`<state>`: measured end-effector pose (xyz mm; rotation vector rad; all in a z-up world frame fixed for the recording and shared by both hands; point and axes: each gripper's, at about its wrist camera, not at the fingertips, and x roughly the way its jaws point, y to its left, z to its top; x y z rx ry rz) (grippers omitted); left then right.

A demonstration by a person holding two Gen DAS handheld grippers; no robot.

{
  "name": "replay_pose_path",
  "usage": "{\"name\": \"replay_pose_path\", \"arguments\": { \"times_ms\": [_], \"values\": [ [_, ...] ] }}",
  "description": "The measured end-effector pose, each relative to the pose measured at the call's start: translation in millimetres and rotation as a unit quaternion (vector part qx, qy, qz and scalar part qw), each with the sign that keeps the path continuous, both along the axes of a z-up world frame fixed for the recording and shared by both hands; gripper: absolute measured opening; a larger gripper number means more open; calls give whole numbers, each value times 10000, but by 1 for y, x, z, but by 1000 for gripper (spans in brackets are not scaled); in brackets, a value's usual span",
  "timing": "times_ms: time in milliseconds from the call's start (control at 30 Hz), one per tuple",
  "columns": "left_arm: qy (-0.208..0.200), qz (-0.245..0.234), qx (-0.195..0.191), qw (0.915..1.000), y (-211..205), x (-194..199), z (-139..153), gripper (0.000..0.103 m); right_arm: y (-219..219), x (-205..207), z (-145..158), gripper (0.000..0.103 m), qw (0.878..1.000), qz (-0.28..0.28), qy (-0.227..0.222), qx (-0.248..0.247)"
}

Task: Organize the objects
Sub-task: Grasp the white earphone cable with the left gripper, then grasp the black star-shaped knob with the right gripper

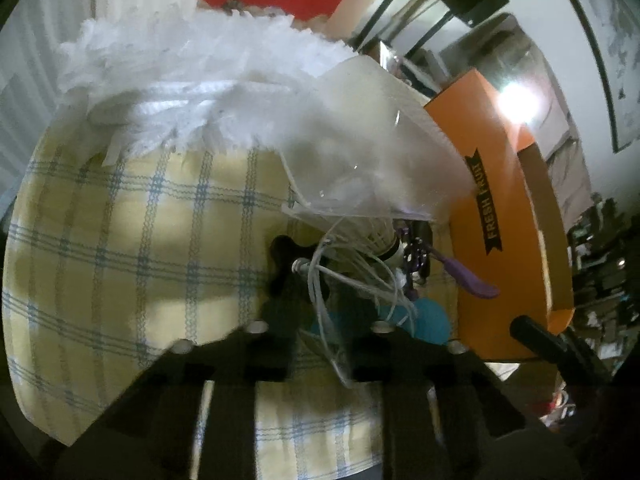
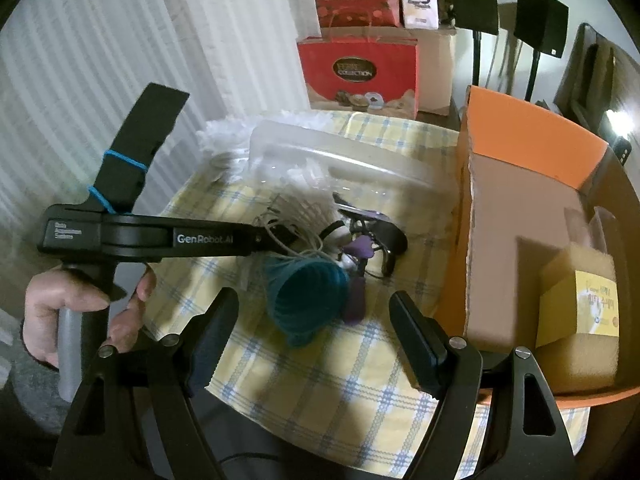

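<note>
My left gripper (image 1: 312, 292) is shut on a loose coil of white cable (image 1: 320, 276), which runs down between its dark fingers. The right wrist view shows that gripper (image 2: 280, 238) reaching in from the left, its tips in the cable (image 2: 276, 228). Beside the coil lie a white feather shuttlecock (image 1: 380, 240), a purple spoon (image 1: 476, 280) and a teal ribbed cone (image 2: 308, 300). My right gripper (image 2: 312, 300) is open, and the teal cone lies on the cloth between its fingertips, untouched.
An open orange box (image 2: 520, 136) at the right holds a yellow sponge (image 2: 576, 320). A clear plastic tub (image 2: 340, 160) and a white fluffy duster (image 1: 180, 80) lie behind the pile on the checked tablecloth (image 2: 360, 380). Red gift bags (image 2: 360, 72) stand beyond. A hand (image 2: 60, 312) grips the left handle.
</note>
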<state>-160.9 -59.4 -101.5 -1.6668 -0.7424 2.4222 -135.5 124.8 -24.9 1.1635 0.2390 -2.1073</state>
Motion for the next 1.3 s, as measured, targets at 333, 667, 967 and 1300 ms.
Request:
{"name": "replay_pose_path", "arguments": {
  "times_ms": [333, 667, 967, 1300],
  "values": [
    [609, 183, 264, 9976, -33, 26, 40, 3, 0, -1, 0, 79, 10000, -17, -27, -21],
    [1164, 571, 107, 9915, -75, 54, 89, 3, -5, -3, 6, 79, 10000, -27, 39, -34],
    [1200, 744, 51, 9900, -90, 74, 89, 3, -32, -13, 14, 77, 9997, 208, 32, -139],
    [1281, 841, 24, 9882, -98, 80, 94, 3, -92, -41, -30, 60, 9971, 212, -705, 211]
  ]
}}
